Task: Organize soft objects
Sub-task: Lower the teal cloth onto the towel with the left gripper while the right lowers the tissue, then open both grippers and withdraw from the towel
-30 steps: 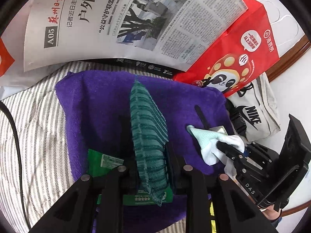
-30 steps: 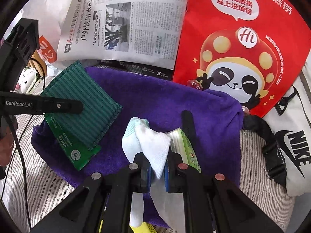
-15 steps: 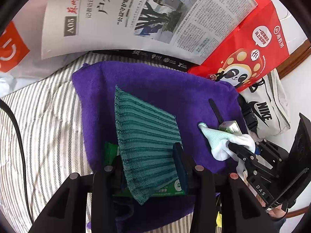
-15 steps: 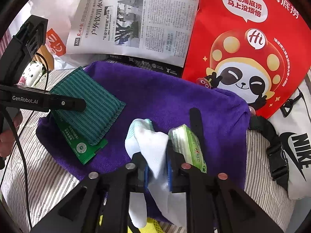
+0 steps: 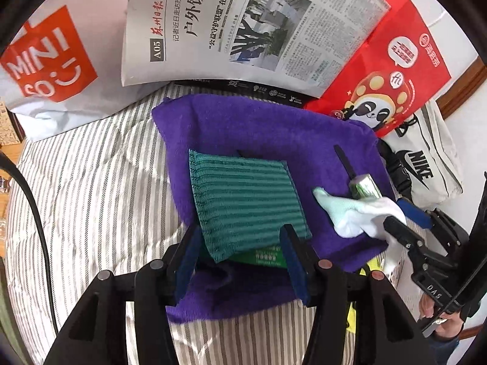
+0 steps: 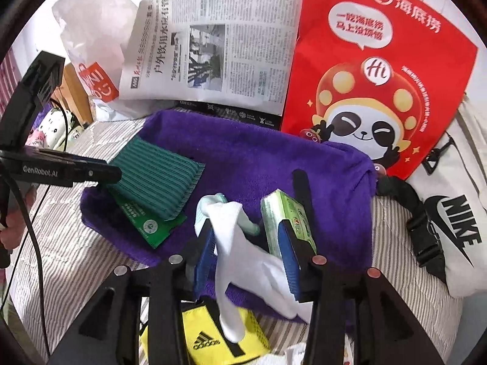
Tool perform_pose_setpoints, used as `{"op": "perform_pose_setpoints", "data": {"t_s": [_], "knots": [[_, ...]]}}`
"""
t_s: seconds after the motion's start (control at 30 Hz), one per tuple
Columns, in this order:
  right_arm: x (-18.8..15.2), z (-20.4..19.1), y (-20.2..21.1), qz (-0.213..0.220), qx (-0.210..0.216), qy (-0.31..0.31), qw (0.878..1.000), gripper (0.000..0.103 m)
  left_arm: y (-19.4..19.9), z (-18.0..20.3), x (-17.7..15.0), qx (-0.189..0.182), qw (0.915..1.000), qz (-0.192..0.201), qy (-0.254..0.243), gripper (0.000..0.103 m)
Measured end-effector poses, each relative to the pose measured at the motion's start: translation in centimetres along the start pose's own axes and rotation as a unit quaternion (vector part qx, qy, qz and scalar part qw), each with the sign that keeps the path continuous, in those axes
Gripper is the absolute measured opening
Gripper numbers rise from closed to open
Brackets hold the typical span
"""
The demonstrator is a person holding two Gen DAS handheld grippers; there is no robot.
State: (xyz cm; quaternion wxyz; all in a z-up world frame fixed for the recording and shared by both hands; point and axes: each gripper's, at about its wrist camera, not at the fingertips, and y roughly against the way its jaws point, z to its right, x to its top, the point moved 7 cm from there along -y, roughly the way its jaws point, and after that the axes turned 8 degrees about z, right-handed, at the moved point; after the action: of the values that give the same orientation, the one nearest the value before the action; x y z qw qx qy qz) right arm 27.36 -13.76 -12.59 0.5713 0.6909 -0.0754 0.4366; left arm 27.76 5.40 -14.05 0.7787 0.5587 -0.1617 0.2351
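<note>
both claws now spread — green cloth (image 5: 246, 200) released flat, white sock (image 6: 240, 243) between right claw (image 6: 248, 261) pads.

The left gripper (image 5: 240, 252) is matte black plastic with two blue-padded fingers (image 5: 292, 258) and round silver and copper-toned screws along its angular arms; in the right wrist view its side reads "GenRobot.AI" in white, with a black cable hanging beside it. The right gripper (image 6: 248, 254) has the same black frame, blue pads and screws, and "DAS" lettering on its body.
</note>
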Motion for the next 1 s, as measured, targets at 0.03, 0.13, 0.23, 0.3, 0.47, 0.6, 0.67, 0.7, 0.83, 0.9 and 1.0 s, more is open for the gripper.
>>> {"op": "perform_pose_setpoints", "data": {"t_s": [0.03,0.13,0.23,0.3,0.47,0.6,0.67,0.7,0.83,0.9,1.0], "knots": [[0.0,0.0,0.3,0.002,-0.001,-0.001,1.000,0.043,0.2,0.1,-0.2,0.001,1.0000,0.001,-0.001,0.051],[-0.2,-0.1,1.4,0.008,-0.004,-0.006,1.000,0.043,1.1,0.3,-1.0,0.003,1.0000,0.004,-0.003,0.051],[-0.6,0.0,2.6,0.014,-0.005,-0.013,1.000,0.043,2.0,0.7,-1.8,0.009,0.9999,0.008,-0.008,0.052],[-0.9,0.1,3.6,0.017,-0.009,-0.015,1.000,0.043,2.9,1.1,-2.4,0.014,0.9997,0.014,-0.016,0.055],[-2.2,1.0,6.1,0.027,-0.020,-0.024,0.999,0.044,4.9,3.0,-4.0,0.005,0.9990,0.024,-0.037,0.057],[-3.7,2.3,8.2,0.031,-0.034,-0.040,0.998,0.047,5.8,5.0,-6.0,-0.014,0.9980,0.022,-0.057,0.057],[-4.7,3.1,9.2,0.032,-0.039,-0.046,0.998,0.050,6.0,6.0,-7.2,-0.027,0.9976,0.020,-0.060,0.057],[-5.1,3.5,9.5,0.032,-0.043,-0.048,0.997,0.050,5.9,6.6,-7.8,-0.038,0.9974,0.015,-0.059,0.057],[-7.5,5.1,10.6,0.026,-0.038,-0.072,0.996,0.050,4.6,8.9,-9.8,-0.075,0.9955,-0.005,-0.058,0.057],[-8.8,5.8,10.8,0.021,-0.035,-0.085,0.996,0.050,3.6,9.7,-10.5,-0.093,0.9941,-0.017,-0.053,0.057],[-10.4,6.3,11.0,0.013,-0.035,-0.093,0.995,0.050,2.0,10.6,-11.1,-0.108,0.9927,-0.034,-0.042,0.057]]}}
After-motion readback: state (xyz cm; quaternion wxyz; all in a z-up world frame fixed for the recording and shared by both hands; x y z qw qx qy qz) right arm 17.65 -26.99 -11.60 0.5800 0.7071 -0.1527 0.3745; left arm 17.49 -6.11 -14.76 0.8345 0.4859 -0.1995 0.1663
